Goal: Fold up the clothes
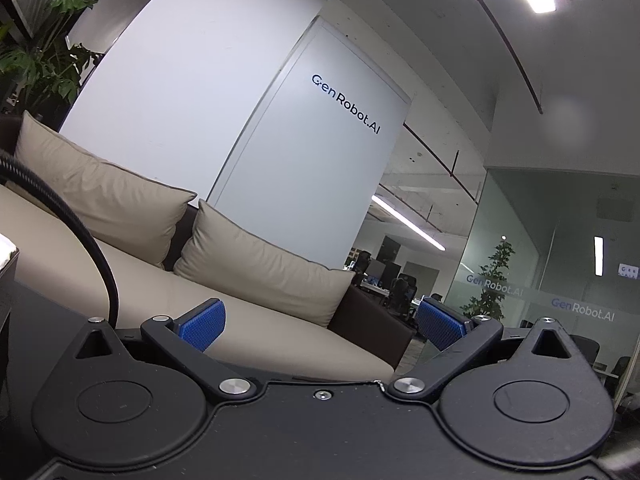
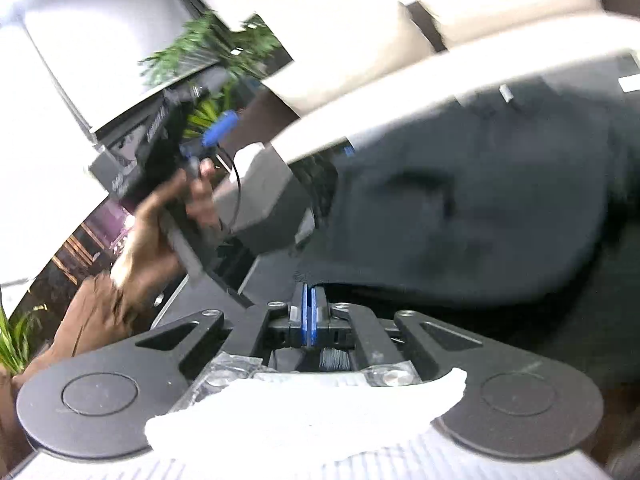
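Dark garment [image 2: 460, 200] lies just ahead of my right gripper [image 2: 308, 300], whose pads are pressed together at its near hem; whether cloth is pinched, I cannot tell. My left gripper [image 1: 320, 320], spread wide and empty, points at the sofa [image 1: 256, 320], so the right is nearer.

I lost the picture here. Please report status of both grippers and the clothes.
Left hand-held gripper open, empty, facing sofa. Right hand-held gripper shut at dark garment edge; grip unclear. Nothing blocking.
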Motion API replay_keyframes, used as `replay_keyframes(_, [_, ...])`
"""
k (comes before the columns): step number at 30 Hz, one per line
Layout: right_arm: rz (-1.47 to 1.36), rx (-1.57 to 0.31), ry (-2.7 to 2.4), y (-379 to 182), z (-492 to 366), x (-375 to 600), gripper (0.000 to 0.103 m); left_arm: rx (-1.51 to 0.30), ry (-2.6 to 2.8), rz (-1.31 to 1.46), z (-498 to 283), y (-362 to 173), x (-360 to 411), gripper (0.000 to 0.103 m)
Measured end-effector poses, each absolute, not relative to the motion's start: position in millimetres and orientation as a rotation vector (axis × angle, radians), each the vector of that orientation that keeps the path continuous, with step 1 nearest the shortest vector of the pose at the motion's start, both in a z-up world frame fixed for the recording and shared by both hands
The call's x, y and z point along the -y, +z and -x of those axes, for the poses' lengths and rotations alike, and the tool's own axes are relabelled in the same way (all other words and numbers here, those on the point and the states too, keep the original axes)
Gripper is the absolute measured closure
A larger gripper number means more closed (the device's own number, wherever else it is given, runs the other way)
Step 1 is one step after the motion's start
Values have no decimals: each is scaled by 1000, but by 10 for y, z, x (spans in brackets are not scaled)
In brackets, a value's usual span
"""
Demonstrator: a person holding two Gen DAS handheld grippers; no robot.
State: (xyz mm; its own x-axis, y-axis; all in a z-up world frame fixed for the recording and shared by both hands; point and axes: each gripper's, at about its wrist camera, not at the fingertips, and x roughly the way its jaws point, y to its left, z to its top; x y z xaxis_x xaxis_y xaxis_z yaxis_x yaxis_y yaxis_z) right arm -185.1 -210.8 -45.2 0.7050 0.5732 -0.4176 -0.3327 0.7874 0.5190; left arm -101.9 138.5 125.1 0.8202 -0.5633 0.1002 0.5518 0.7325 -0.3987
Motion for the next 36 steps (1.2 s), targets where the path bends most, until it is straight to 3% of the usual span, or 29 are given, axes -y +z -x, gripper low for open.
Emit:
replay_keyframes(8, [-229,-436,505,148,237,2067,101,-163,-732,350,880,1138,-1236,1])
replay_keyframes(9, [-245,-426,474,212,135,2115,90,-218,-803,254,901,1117,-1116,1])
replay_keyframes(10, [-266,-415,444,275,52,2174,64,-274,-871,156,922,1096,-996,1])
replay_keyframes(12, [-340,-364,451,371,261,2372,29,-378,-999,-47,971,1050,-751,1])
replay_keyframes(13, [-358,-337,456,390,449,2479,23,-378,-1014,-196,1074,980,-590,1])
replay_keyframes(15, [-368,-307,460,386,865,2668,13,-379,-1003,-409,1212,832,-317,1])
replay_keyframes(17, [-334,-321,438,267,1307,2824,11,-429,-987,-475,1204,701,-142,1])
replay_keyframes(23, [-340,-414,298,-348,2158,3276,11,-761,-1092,-162,710,477,3,3])
replay_keyframes(24, [-381,-425,282,-450,2237,3365,11,-808,-1101,-103,634,436,23,7])
replay_keyframes(26, [-474,-432,269,-654,2355,3521,11,-838,-1085,-26,568,387,44,37])
replay_keyframes(28, [-510,-424,267,-780,2421,3575,11,-813,-1051,-9,598,429,65,97])
replay_keyframes(29, [-514,-419,270,-815,2439,3587,11,-800,-1036,-8,608,458,59,102])
replay_keyframes(36, [-534,-393,331,-884,2401,3624,11,-801,-1004,41,644,621,31,103])
